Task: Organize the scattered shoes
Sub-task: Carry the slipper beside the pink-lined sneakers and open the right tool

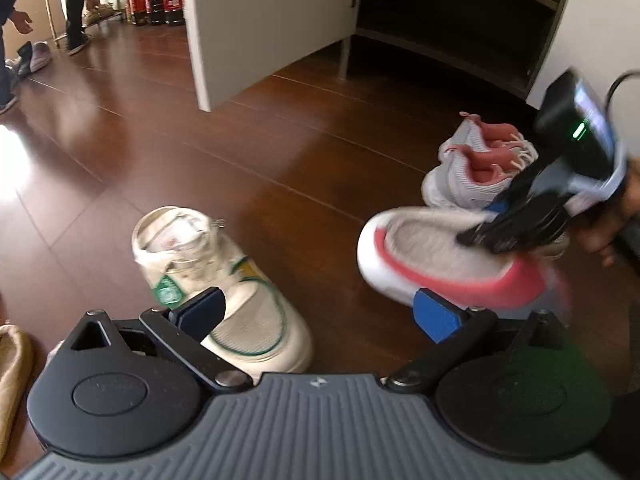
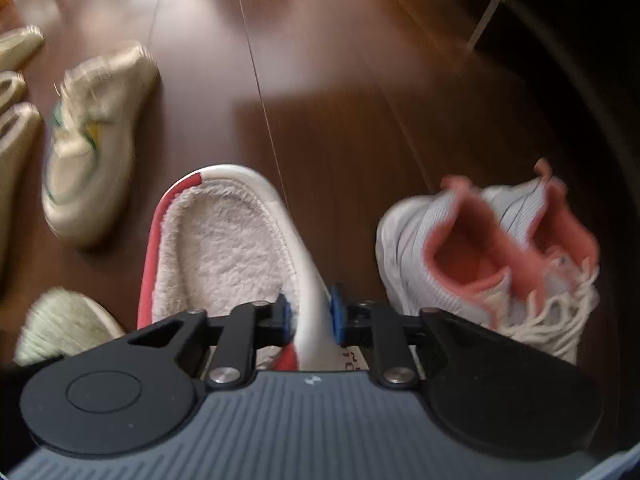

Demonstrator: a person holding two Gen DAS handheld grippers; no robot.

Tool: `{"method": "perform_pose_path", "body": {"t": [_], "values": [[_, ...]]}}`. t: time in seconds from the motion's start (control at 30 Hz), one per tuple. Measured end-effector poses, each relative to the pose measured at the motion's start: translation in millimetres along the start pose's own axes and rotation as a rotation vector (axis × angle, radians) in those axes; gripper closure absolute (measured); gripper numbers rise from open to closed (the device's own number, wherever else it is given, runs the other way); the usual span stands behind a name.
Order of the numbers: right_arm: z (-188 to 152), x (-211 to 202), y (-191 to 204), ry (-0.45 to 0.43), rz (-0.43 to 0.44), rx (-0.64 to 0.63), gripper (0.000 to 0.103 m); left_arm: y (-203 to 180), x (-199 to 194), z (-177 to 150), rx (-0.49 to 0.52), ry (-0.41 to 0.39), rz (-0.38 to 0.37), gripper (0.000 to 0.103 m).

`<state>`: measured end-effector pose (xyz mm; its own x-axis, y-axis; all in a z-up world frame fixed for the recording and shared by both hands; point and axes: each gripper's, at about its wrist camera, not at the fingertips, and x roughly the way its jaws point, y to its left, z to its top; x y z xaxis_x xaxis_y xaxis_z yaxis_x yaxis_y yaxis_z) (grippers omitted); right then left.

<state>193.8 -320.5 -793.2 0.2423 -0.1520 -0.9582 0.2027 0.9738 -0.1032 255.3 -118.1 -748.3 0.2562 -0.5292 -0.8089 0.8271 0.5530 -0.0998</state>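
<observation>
The fleece-lined slipper, white with a red band, is pinched by its right side wall between the narrowly set blue pads of the right gripper; whether the pads press firmly or have begun to slacken cannot be told through the blur. In the left wrist view the slipper is seen tilted, low over the wooden floor, just in front of the grey-and-pink sneakers, which stand together to the right, near the open cabinet. The left gripper is held with its fingers spread wide and nothing between them, above the toe of the cream sneaker with green trim on the left.

The step in hand is judged to be the setting down of the slipper beside the paired sneakers. It is done well if the sole is levelled before the wall is let go, so that the slipper is not dropped on its edge or rolled over. The toe is best lined up with the sneakers, close beside them but without touching, and the laces are to be kept clear of the fingers. The cream sneaker is best left undisturbed until the slipper rests flat.
</observation>
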Motion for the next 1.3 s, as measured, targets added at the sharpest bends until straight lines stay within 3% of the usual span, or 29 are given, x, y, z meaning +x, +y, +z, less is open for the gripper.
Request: {"method": "perform_pose_path", "body": {"t": [0.03, 0.1, 0.17, 0.27, 0.4, 0.53, 0.67, 0.7, 0.9, 1.0, 1.3], "values": [[-2, 2, 0, -0.002, -0.039, 0.021, 0.052, -1, 0, -1, -0.002, 0.001, -0.004, 0.002], [-9, -12, 0, -0.047, -0.103, 0.049, 0.029, -7, 1, -1, -0.007, -0.003, -0.017, 0.002], [-26, -36, 2, -0.102, -0.131, 0.07, 0.029, -15, 2, -4, 0.007, -0.013, -0.024, 0.002], [-64, -62, 9, -0.124, -0.067, 0.124, 0.024, -24, 2, -8, 0.031, -0.013, -0.04, 0.002], [-93, -65, 31, -0.109, -0.042, 0.041, 0.022, -34, 2, -9, 0.044, -0.006, -0.078, 0.002], [-84, -55, 38, -0.116, -0.095, -0.094, 0.013, -39, -2, -28, 0.089, 0.015, -0.096, 0.002], [-73, -29, 35, -0.074, -0.079, -0.103, 0.013, -31, 3, -47, 0.068, 0.081, -0.067, 0.002], [-73, -24, 35, -0.066, -0.084, -0.112, 0.007, -29, 4, -50, 0.066, 0.093, -0.062, 0.002], [-79, -5, 38, -0.135, -0.17, -0.098, 0.015, -28, 17, -50, 0.069, 0.131, -0.063, 0.002], [-76, -5, 27, -0.127, -0.177, -0.054, 0.016, -31, 24, -46, 0.072, 0.141, -0.076, 0.002], [-76, -9, 22, -0.107, -0.164, -0.102, 0.013, -38, 28, -33, 0.091, 0.104, -0.077, 0.002]]}}
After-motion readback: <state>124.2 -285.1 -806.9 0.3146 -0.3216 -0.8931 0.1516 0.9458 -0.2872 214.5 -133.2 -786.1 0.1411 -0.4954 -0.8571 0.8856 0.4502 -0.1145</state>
